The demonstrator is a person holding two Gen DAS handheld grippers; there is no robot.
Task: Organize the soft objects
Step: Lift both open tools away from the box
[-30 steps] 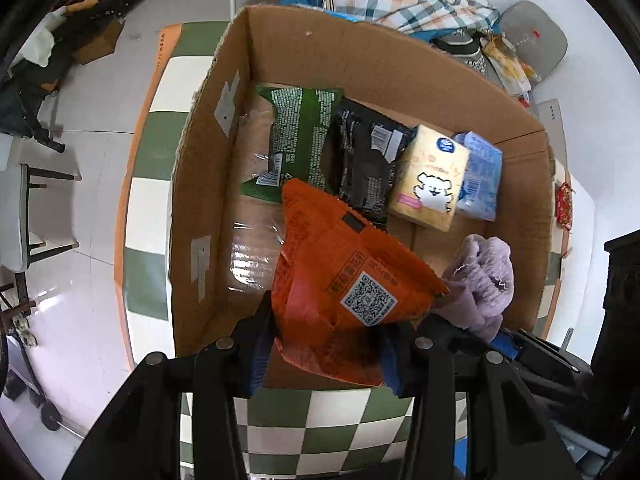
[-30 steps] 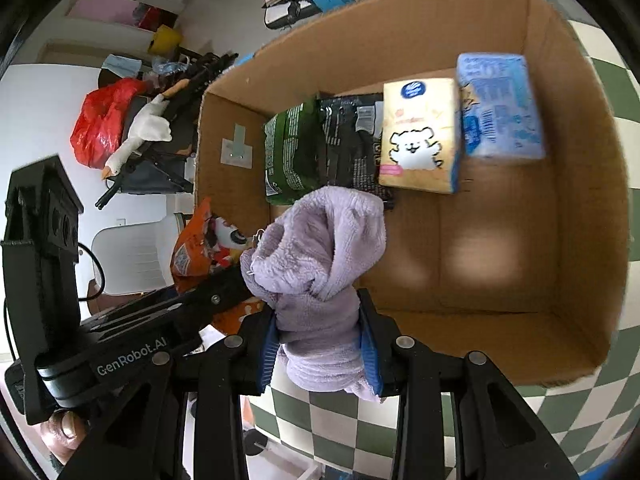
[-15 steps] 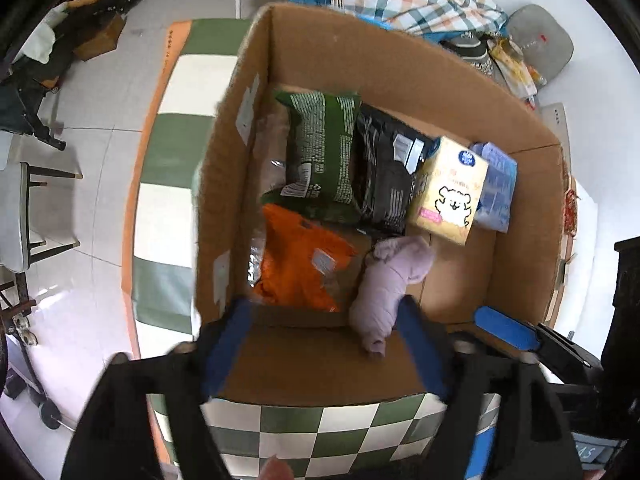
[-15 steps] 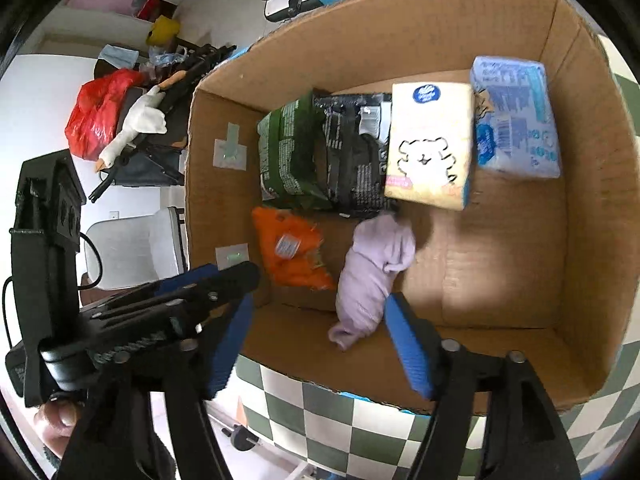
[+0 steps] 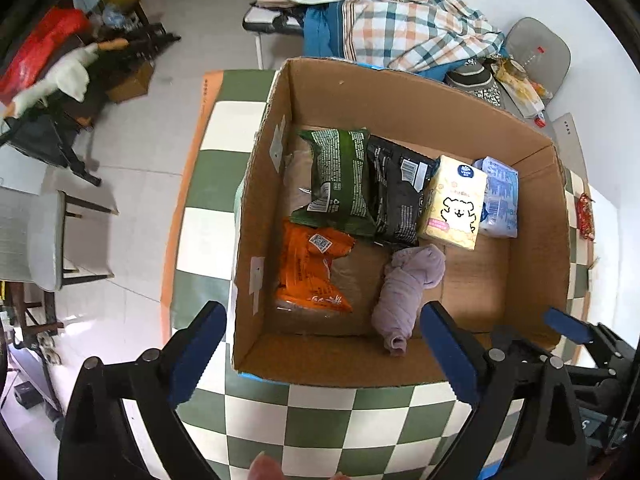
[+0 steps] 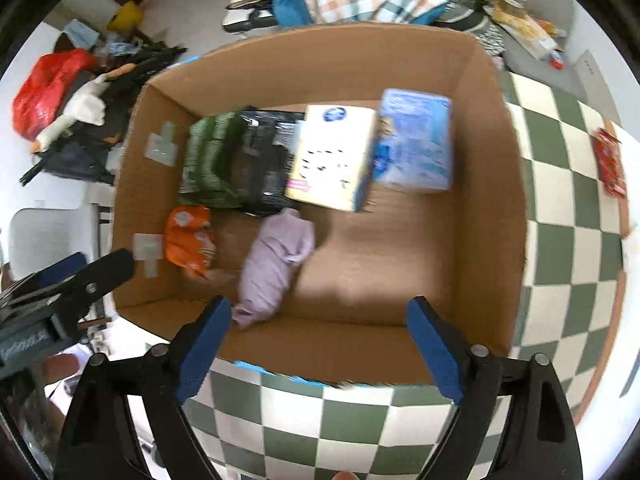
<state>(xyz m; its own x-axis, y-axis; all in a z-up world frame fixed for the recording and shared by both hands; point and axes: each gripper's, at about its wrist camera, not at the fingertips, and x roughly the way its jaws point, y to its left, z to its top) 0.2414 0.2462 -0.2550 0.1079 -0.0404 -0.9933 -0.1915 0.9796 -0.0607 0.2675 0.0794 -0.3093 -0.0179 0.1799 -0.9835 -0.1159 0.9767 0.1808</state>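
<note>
An open cardboard box (image 5: pixel 400 92) (image 6: pixel 320 48) stands on a green-and-white checked table (image 5: pixel 320 420). Inside lie an orange snack bag (image 5: pixel 312 268) (image 6: pixel 190 240), a rolled lilac cloth (image 5: pixel 404 296) (image 6: pixel 276 264), a green pack (image 5: pixel 340 176), a black pack (image 5: pixel 396 192), a yellow tissue pack (image 5: pixel 452 204) (image 6: pixel 332 160) and a blue tissue pack (image 5: pixel 500 196) (image 6: pixel 416 144). My left gripper (image 5: pixel 324 352) is open and empty above the box's near wall. My right gripper (image 6: pixel 320 348) is open and empty there too, right of the left one.
A red packet (image 6: pixel 610 168) lies on the table right of the box. A grey chair (image 5: pixel 36 240) stands left of the table. A bed with a plaid blanket (image 5: pixel 400 20) is behind, and clutter with a red bag (image 6: pixel 44 88) sits on the floor at far left.
Both grippers opened and pulled back. The orange bag and the lilac cloth dropped out of them and now lie on the box floor.
</note>
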